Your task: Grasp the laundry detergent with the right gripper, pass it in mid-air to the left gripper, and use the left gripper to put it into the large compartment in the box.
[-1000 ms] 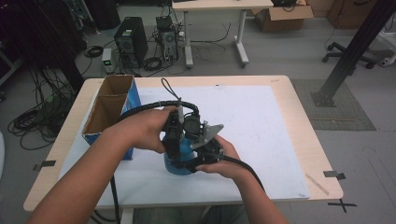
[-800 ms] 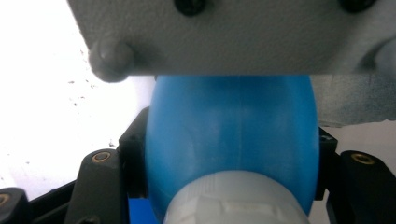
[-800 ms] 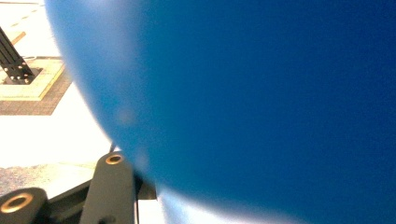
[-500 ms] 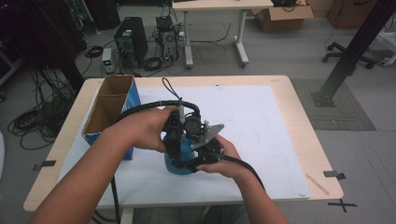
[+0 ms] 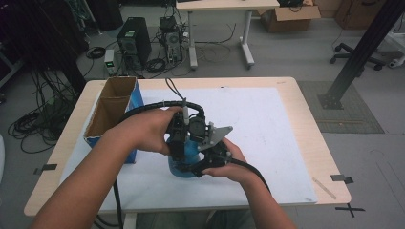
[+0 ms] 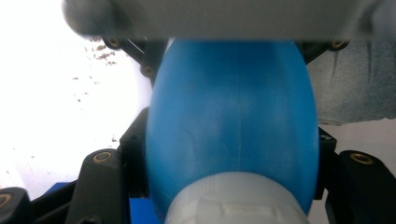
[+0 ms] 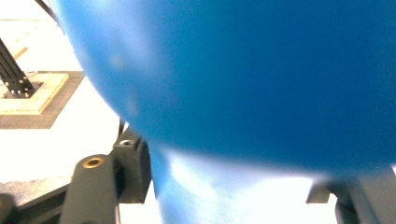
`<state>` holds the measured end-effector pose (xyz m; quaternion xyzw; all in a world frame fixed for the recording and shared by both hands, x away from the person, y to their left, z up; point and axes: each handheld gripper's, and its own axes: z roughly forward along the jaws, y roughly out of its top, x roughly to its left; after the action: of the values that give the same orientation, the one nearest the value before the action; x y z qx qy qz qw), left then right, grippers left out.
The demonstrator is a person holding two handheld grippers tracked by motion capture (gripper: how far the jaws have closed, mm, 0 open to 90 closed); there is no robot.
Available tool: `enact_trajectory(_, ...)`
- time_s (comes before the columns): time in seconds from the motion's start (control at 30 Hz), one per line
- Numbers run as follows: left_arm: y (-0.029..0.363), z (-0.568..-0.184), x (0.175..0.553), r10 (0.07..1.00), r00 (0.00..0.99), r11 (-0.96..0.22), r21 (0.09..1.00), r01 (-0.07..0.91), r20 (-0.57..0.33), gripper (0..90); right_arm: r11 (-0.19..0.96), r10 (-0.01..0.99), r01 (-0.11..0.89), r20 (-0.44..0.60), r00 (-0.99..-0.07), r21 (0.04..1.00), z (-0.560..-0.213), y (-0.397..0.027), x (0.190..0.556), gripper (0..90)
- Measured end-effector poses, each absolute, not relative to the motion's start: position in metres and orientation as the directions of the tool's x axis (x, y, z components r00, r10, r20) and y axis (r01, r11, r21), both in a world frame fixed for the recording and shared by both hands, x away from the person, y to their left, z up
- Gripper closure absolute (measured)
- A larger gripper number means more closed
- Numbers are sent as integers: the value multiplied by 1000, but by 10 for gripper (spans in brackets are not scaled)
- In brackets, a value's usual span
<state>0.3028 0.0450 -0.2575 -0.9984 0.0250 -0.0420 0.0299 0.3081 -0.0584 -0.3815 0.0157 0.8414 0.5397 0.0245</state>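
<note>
I see both my hands meeting over the near middle of the bench (image 5: 286, 90), which is covered by a white sheet (image 5: 267, 129). Between them stands a blue bottle (image 5: 188, 160) with a rounded body, resting on the sheet.

My left claw (image 5: 177, 143) comes down from above, and in the left gripper view its black jaws press against both sides of the bottle's blue body (image 6: 231, 121), just above a pale ribbed cap (image 6: 236, 200) at the bottom of that view. It is clamped tight on the bottle.

My right claw (image 5: 203, 167) comes in low from the near right side. Its jaws have just been opening. In the right gripper view the bottle's pale blue neck (image 7: 219, 191) sits between them, the blue body bulging large above. I see a gap beside the neck, so the pads do not press on it.

An open cardboard box (image 5: 112, 107) with a blue side stands at the bench's left edge, near my left forearm.
</note>
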Motion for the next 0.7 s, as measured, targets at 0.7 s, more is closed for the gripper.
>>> enact_trajectory(0.7,40,-248,306,-31,996,-998,-62,-26,86,388,349,131,51,6,-991,936,-383,-81,309,73)
